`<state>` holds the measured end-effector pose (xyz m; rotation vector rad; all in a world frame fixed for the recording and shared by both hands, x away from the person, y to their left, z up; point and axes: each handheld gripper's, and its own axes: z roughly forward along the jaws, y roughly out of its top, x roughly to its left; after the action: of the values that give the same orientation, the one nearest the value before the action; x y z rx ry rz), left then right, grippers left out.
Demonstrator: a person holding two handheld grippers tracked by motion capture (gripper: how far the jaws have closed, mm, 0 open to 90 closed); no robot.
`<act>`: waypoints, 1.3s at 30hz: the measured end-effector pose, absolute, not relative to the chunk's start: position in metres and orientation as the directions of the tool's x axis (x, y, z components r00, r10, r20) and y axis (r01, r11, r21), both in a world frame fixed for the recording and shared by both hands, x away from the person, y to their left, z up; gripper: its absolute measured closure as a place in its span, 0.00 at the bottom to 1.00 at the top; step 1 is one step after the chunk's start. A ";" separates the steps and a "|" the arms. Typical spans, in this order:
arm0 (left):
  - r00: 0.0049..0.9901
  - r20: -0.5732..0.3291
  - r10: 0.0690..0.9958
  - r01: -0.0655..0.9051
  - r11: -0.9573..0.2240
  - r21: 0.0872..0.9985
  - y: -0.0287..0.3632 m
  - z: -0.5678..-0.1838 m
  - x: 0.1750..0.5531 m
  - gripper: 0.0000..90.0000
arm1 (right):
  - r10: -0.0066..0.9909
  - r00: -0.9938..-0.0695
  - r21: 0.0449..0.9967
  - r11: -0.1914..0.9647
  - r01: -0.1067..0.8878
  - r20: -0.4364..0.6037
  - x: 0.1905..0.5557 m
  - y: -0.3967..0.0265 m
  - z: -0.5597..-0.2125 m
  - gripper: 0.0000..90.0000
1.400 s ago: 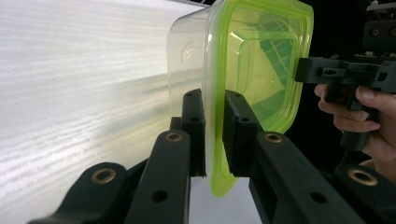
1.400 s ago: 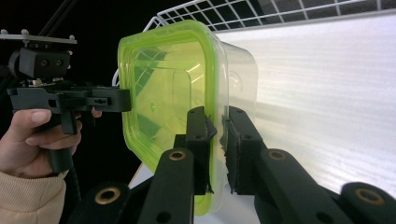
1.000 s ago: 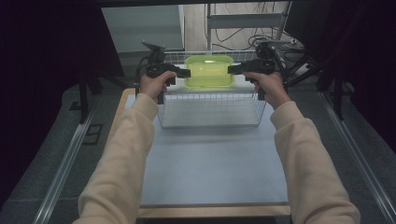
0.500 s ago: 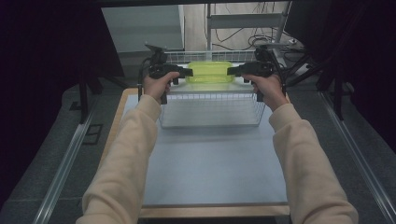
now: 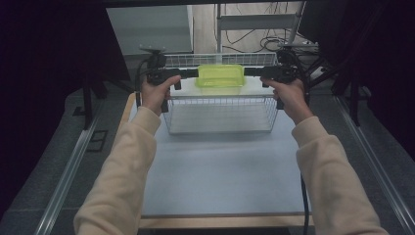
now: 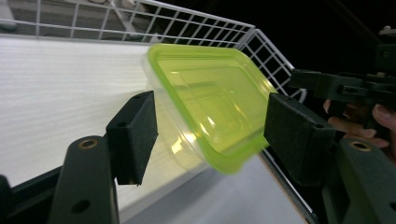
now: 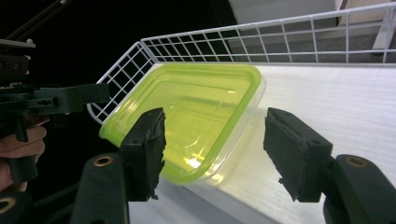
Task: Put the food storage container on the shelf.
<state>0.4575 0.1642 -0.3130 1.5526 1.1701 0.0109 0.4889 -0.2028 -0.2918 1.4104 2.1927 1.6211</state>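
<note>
Green-lidded container (image 5: 220, 77) in wire basket (image 5: 220, 115), claws agape

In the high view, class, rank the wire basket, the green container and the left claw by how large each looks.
1. Wire basket, clearly the largest.
2. Green container, which sits in the basket.
3. Left claw, its black body looking a little smaller than the container; the person's hand hides part of it, so that gap is unsure.

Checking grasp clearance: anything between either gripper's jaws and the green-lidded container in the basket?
Nothing visible. The left gripper and right gripper are both open, each straddling an end of the container above the wire basket.
</note>
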 end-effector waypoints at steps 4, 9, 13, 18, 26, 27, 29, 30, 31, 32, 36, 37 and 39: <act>0.512 -0.517 0.686 0.635 0.103 0.766 0.167 -0.316 0.438 0.39 | 0.689 -0.595 0.797 0.041 0.603 0.414 0.473 -0.207 -0.294 0.48; 0.544 -0.503 0.672 0.621 0.081 0.780 0.173 -0.326 0.410 0.39 | 0.679 -0.617 0.804 0.065 0.591 0.399 0.452 -0.214 -0.305 0.50; 0.570 -0.488 0.662 0.609 0.059 0.791 0.174 -0.337 0.389 0.39 | 0.674 -0.629 0.807 0.081 0.584 0.387 0.436 -0.221 -0.317 0.50; 0.597 -0.493 0.633 0.611 0.040 0.791 0.175 -0.354 0.366 0.38 | 0.660 -0.651 0.814 0.101 0.573 0.376 0.415 -0.228 -0.332 0.47; 0.610 -0.486 0.626 0.607 0.027 0.795 0.176 -0.384 0.339 0.38 | 0.635 -0.673 0.812 0.122 0.571 0.379 0.392 -0.236 -0.361 0.45; 0.612 -0.487 0.624 0.607 0.026 0.795 0.177 -0.386 0.337 0.38 | 0.631 -0.674 0.809 0.121 0.576 0.385 0.388 -0.238 -0.366 0.45; 0.614 -0.487 0.621 0.608 0.021 0.794 0.176 -0.393 0.331 0.38 | 0.626 -0.677 0.806 0.125 0.578 0.388 0.384 -0.239 -0.372 0.44; 0.617 -0.480 0.623 0.606 0.013 0.795 0.175 -0.398 0.327 0.38 | 0.625 -0.677 0.806 0.126 0.579 0.389 0.381 -0.240 -0.375 0.44; 0.620 -0.479 0.621 0.606 0.008 0.795 0.175 -0.401 0.324 0.38 | 0.622 -0.680 0.806 0.127 0.578 0.389 0.378 -0.242 -0.379 0.44; 0.625 -0.477 0.618 0.606 0.001 0.795 0.174 -0.406 0.321 0.38 | 0.619 -0.681 0.806 0.128 0.578 0.391 0.376 -0.242 -0.382 0.44; 0.620 -0.468 0.629 0.615 -0.019 0.788 0.172 -0.422 0.308 0.38 | 0.613 -0.696 0.804 0.160 0.572 0.373 0.363 -0.245 -0.400 0.42; 0.618 -0.472 0.628 0.619 -0.019 0.785 0.171 -0.427 0.306 0.38 | 0.613 -0.698 0.803 0.166 0.572 0.371 0.361 -0.245 -0.404 0.42; 0.618 -0.461 0.637 0.619 -0.032 0.785 0.170 -0.436 0.300 0.38 | 0.619 -0.699 0.800 0.181 0.571 0.359 0.355 -0.246 -0.415 0.41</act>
<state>0.3000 0.1696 -0.4362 1.7068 1.0385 0.0199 0.3549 -0.2461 -0.4146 1.1993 2.3781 1.5761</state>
